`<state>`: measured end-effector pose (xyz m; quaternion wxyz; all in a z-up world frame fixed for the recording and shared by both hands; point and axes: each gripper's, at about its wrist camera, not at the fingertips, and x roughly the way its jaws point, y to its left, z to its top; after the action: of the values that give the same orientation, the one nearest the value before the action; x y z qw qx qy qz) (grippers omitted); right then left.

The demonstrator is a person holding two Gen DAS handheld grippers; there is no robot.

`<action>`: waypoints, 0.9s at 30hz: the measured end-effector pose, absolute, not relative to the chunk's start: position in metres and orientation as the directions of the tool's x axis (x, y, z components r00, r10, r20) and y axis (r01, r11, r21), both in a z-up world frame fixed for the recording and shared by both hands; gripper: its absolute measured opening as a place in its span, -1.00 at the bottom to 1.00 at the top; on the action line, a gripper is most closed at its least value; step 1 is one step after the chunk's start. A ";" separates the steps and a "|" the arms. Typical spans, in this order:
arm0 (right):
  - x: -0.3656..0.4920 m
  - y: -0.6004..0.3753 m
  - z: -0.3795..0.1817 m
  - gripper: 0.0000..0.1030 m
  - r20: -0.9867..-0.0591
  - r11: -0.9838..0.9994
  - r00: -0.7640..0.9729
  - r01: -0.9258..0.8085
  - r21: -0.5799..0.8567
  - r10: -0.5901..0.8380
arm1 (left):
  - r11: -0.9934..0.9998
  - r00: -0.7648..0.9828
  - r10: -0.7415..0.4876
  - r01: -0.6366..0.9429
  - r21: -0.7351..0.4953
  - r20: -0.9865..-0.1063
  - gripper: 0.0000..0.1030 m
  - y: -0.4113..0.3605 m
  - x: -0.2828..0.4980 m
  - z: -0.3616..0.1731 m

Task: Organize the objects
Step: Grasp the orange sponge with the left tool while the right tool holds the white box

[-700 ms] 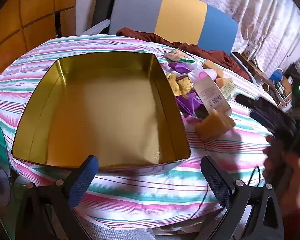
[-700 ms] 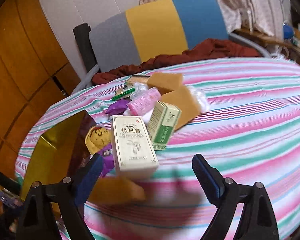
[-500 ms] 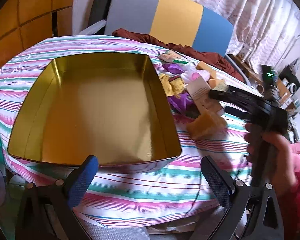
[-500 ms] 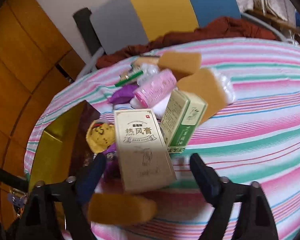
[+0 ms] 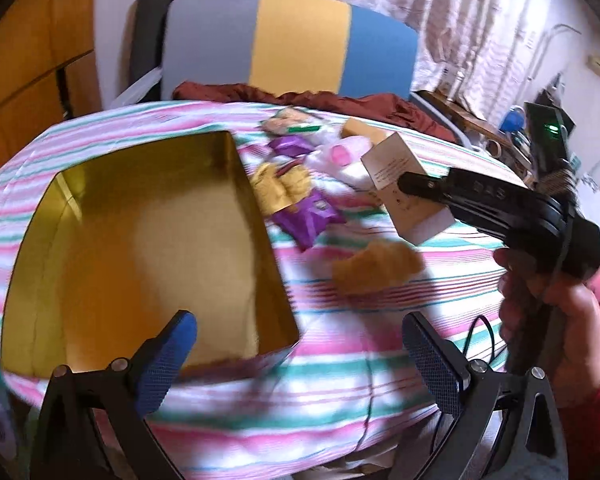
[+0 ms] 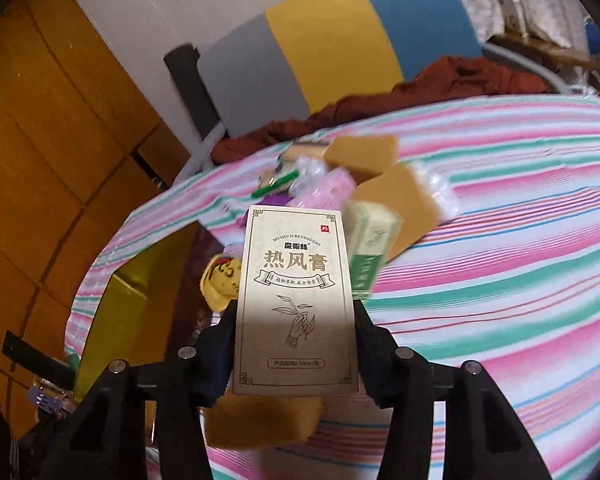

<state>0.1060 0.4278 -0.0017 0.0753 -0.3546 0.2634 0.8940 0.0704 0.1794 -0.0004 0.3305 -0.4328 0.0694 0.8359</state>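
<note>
The right gripper (image 6: 296,344) is clamped across the beige carton (image 6: 296,300), lifted off the striped desk (image 6: 500,280), likely bound for the gold tin (image 5: 148,240). The left gripper (image 5: 300,360) hangs wide and empty at the tin's near rim, perhaps to steady it

The beige box (image 6: 296,300) hides the right gripper's pads; near it, the orange sponge (image 6: 260,420) blurs, half covered.

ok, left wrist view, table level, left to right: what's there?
gold tin → purple packet → tan sponge → beige box clamped in the right hand-held gripper → hand
</note>
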 end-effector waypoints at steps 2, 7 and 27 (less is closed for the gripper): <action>0.119 0.436 0.003 0.02 -0.666 -0.840 -0.746 -0.363 0.404 0.002 | -0.752 -0.403 0.495 -0.642 -0.147 -0.770 1.00 0.194 0.070 0.000; 0.151 0.455 0.006 0.02 -0.663 -0.823 -0.743 -0.432 0.368 0.093 | -0.695 -0.379 0.487 -0.714 -0.086 -0.787 0.99 0.237 0.070 -0.013; 0.197 0.490 0.010 0.02 -0.623 -0.744 -0.761 -0.520 0.419 0.181 | -0.574 -0.391 0.413 -0.813 0.099 -0.823 0.73 0.292 0.093 -0.069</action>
<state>0.1974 0.4899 0.0095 0.1971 -0.2838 0.2983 0.8897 0.0933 0.2917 -0.0693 0.3858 -0.3946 0.2538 0.7944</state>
